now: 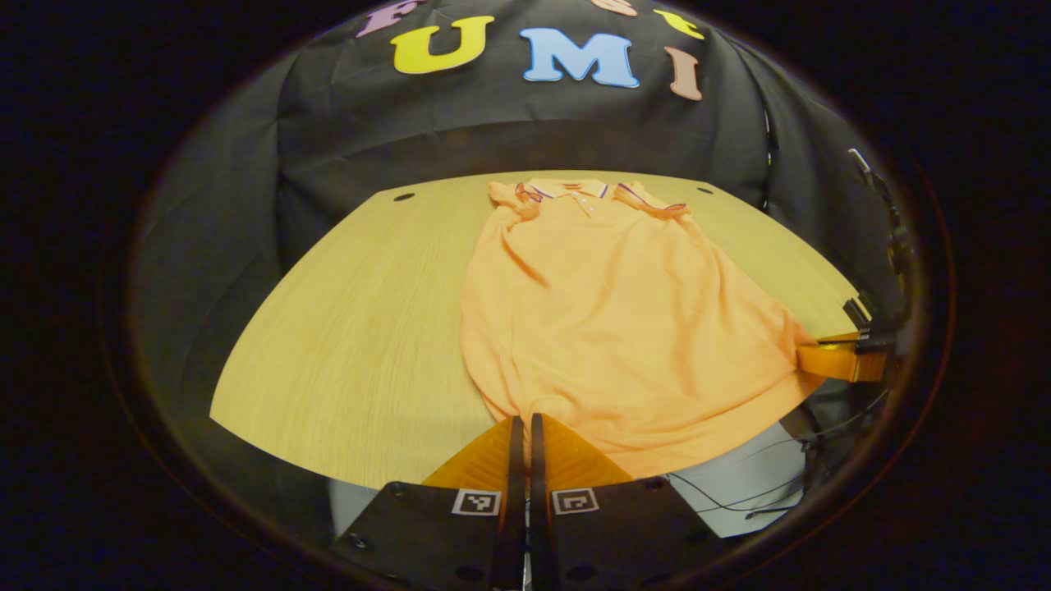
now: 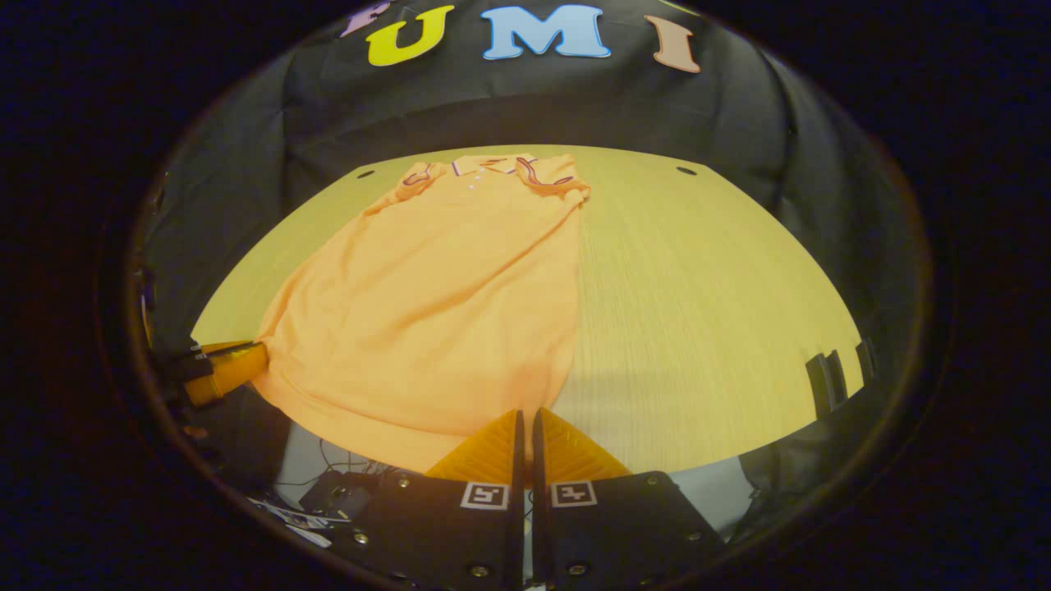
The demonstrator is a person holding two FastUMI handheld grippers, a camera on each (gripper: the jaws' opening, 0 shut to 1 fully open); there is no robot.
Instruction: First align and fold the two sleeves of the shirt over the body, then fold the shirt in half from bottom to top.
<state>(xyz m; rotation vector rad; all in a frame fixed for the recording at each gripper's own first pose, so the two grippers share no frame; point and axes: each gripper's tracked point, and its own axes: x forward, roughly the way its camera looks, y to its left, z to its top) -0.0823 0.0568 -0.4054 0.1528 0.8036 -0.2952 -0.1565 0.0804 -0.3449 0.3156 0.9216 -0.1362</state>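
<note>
An orange polo shirt (image 1: 624,320) lies flat on the wooden table (image 1: 353,328), collar (image 1: 566,190) at the far edge and both sleeves tucked in over the body. My left gripper (image 1: 523,420) is shut on the hem at the shirt's near left corner. In the right gripper view the same shirt (image 2: 435,304) runs away from me, and my right gripper (image 2: 525,414) is shut on the hem's near right corner. Each gripper also appears in the other's view: the right gripper (image 1: 833,361) at the hem's far end, the left gripper (image 2: 226,369) likewise. The hem hangs slightly over the table's near edge.
Bare tabletop (image 2: 706,312) stretches to the right of the shirt, and more lies to its left. Two small holes (image 2: 686,171) mark the table's far corners. Black clamps (image 2: 825,382) sit on the table's right edge. Cables (image 1: 739,492) lie on the floor below the near edge.
</note>
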